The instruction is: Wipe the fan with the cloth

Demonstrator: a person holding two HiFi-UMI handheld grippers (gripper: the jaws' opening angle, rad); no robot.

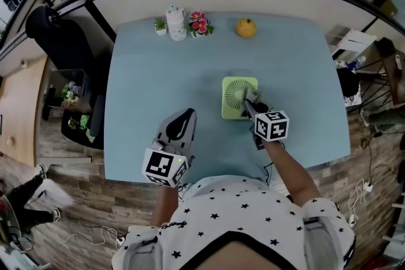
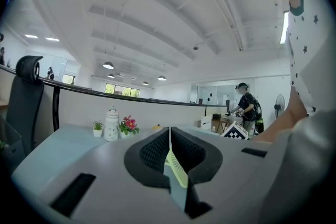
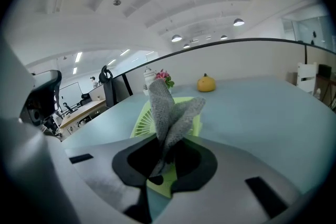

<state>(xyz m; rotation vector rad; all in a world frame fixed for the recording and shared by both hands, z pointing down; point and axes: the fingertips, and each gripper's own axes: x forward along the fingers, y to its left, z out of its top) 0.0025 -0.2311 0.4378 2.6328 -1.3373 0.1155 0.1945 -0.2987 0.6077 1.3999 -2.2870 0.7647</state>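
A light green square fan (image 1: 238, 97) lies flat, grille up, in the middle of the pale blue table (image 1: 139, 73). My right gripper (image 1: 249, 104) is shut on a grey cloth (image 3: 169, 113), which sticks up from its jaws over the fan (image 3: 140, 122). In the head view the cloth (image 1: 245, 97) rests on the fan's near right part. My left gripper (image 1: 183, 120) hovers left of the fan with its jaws closed together and nothing between them. A sliver of the fan's edge (image 2: 177, 169) shows through the left jaws.
At the table's far edge stand a small potted plant (image 1: 160, 25), a white bottle (image 1: 176, 23), a pot of pink flowers (image 1: 199, 23) and an orange fruit (image 1: 246, 27). A black office chair (image 1: 63, 41) sits left of the table. Cables lie on the wooden floor.
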